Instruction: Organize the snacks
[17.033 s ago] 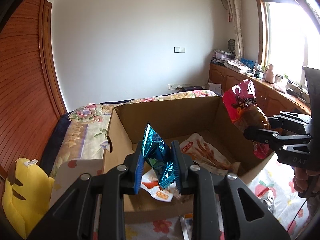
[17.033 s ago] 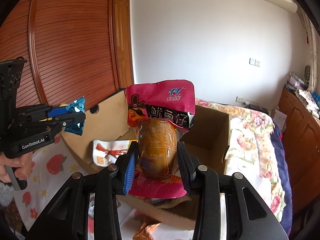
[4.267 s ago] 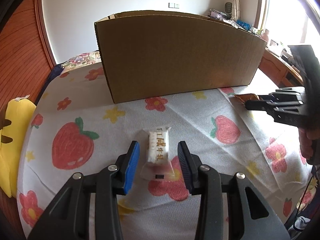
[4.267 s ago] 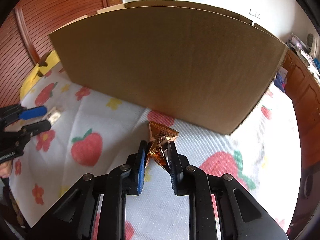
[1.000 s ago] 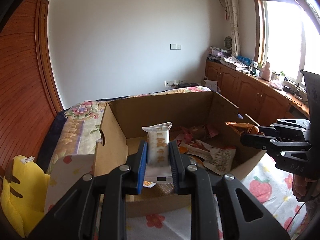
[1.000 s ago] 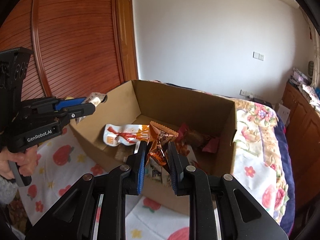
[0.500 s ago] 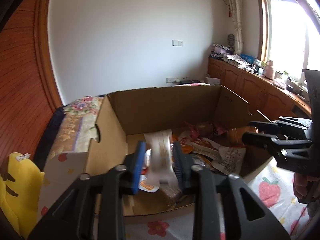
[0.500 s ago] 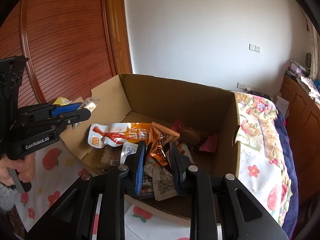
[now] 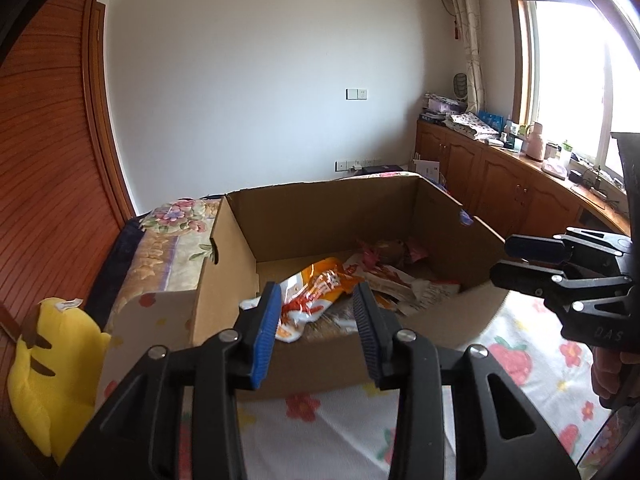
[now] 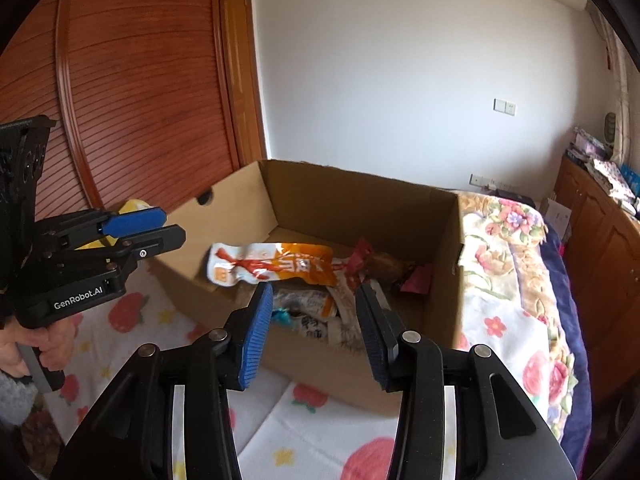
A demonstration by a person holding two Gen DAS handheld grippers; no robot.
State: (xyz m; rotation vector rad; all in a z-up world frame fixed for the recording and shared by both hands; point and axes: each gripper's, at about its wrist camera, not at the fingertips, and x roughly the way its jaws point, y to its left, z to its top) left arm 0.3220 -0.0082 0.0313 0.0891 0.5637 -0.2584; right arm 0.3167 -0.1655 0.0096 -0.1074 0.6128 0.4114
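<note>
The cardboard box (image 9: pixel 452 322) sits on a bed under a sheet printed with strawberries and flowers (image 10: pixel 336 432), and the snacks lie loose on its floor. Both pairs of fingers hang above the near wall of the box with nothing between them, and both are spreading apart. Past the left gripper (image 9: pixel 318 316), framed by its blue-padded fingers (image 9: pixel 266 330), lies the orange and white pouch (image 9: pixel 316 292). Farther right in the box are white wrappers (image 9: pixel 404 284) and a pink packet (image 9: pixel 384 250) by the far wall. Beyond the right gripper (image 10: pixel 314 326) the same pouch (image 10: pixel 276 266) stretches across the left half of the box, with white wrappers (image 10: pixel 316 312) just beyond the fingers. The print on the packets is too small to read. The left gripper's body reads "GenRobot.AI" (image 10: pixel 78 298) and the right one's shows "DAS" (image 9: pixel 608 334). A yellow plush toy (image 9: pixel 44 376) lies left of the box
</note>
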